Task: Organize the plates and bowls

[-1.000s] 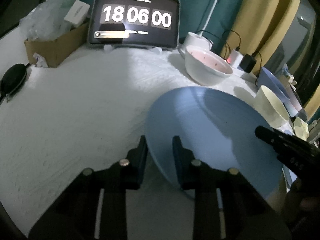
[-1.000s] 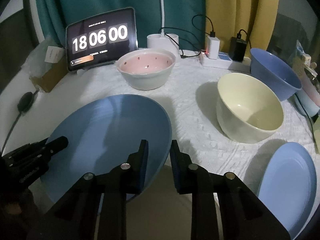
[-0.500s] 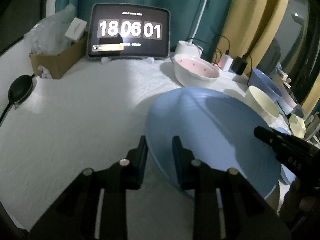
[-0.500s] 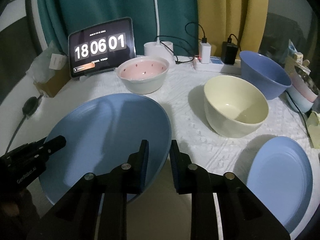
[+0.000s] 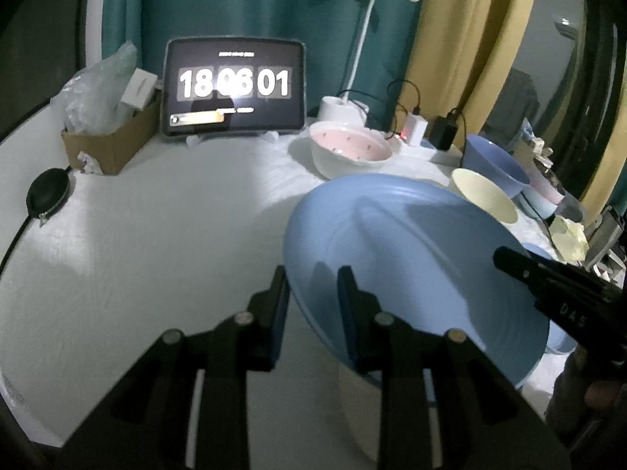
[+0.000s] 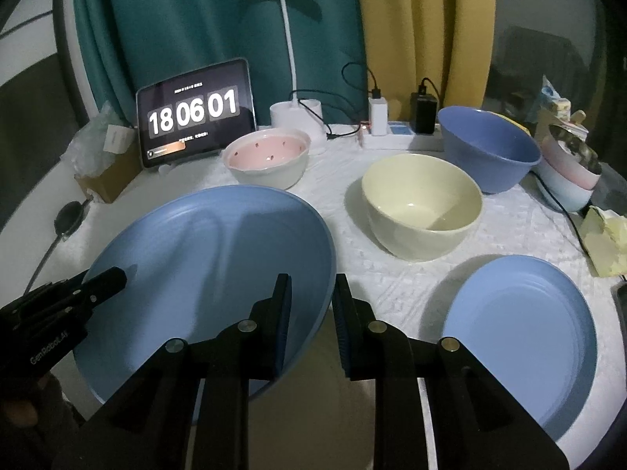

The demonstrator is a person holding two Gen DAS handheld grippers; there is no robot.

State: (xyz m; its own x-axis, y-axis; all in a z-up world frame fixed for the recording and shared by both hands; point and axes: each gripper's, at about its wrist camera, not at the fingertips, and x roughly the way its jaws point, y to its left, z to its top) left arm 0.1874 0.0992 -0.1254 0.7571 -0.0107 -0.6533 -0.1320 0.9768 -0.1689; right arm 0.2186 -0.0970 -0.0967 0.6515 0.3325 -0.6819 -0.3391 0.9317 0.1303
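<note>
Both your left gripper [image 5: 311, 305] and right gripper [image 6: 311, 313] have fingers pinched on the rim of the big blue plate [image 6: 211, 274] at the picture's lower left, so keep it flat and set it softly on the smaller blue plate [image 6: 521, 333] on the white bench [image 6: 392, 274] by dark curtains.

Dim, bluish fisheye views, dark warped edges, soft shadows.

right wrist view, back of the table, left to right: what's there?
Cardboard box → tablet showing a clock → pink-lined white bowl → white lamp base → white charger plug → black adapter → dark blue bowl → stacked pale pink and blue bowls.
</note>
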